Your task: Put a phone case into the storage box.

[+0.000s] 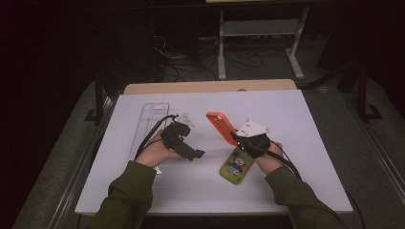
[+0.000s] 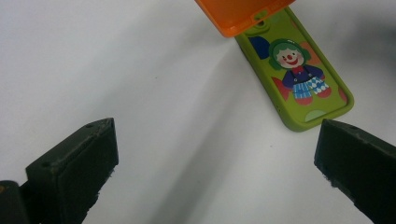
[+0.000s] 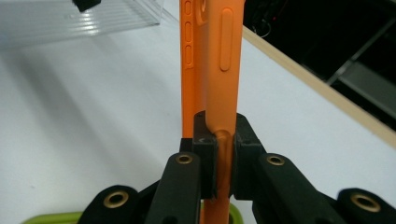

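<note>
Two phone cases occupy the bench in the high view: the orange case is raised at a tilt in the right gripper, the green clown case lies flat beneath it. A clear tray lies near the left edge; the right half is bare.

Left gripper view: the left gripper has its jaws wide apart, holding nothing, bare bench between them.

Right gripper view: jaws pinch the orange case's lower edge.

Orange phone case in right gripper, above green clown case on white table.
</note>
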`<action>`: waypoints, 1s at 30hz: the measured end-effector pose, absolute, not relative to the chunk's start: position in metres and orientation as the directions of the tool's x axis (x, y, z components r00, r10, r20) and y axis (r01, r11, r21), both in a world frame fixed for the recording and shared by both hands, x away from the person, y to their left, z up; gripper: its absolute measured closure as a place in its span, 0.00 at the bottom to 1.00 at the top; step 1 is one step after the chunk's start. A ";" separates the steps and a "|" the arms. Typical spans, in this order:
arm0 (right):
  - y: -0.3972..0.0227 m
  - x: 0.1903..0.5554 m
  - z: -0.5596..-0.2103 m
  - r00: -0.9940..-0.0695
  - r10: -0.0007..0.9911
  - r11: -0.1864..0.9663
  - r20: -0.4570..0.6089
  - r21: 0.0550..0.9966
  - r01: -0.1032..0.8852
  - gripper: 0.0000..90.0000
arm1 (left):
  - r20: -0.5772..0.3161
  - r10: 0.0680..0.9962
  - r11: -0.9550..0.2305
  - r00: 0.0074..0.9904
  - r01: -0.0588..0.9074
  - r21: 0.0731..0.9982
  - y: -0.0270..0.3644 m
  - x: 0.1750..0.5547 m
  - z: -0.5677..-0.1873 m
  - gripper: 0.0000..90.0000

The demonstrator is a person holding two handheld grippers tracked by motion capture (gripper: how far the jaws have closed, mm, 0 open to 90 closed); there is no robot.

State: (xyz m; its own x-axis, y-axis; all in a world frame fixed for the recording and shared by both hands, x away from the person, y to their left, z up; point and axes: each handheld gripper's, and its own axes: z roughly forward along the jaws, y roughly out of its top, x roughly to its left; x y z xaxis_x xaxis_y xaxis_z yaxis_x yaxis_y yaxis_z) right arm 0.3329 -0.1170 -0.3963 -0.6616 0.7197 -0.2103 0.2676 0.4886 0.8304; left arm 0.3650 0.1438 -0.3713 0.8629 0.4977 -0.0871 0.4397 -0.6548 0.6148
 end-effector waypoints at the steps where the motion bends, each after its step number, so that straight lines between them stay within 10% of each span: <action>1: -0.118 0.334 -0.396 -0.664 0.722 0.479 -0.195 0.834 0.276 0.91 | -0.090 0.498 -0.652 0.862 0.441 0.617 0.144 0.365 -0.372 0.00; 17: -0.129 0.342 -0.396 -0.615 0.785 0.257 0.076 0.863 0.435 0.91 | -0.095 0.546 -0.584 0.832 0.460 0.669 0.145 0.366 -0.369 0.00; 30: -0.117 0.337 -0.396 -0.604 0.791 0.239 0.094 0.862 0.447 0.91 | -0.135 0.590 -0.444 0.796 0.460 0.769 0.138 0.369 -0.361 0.00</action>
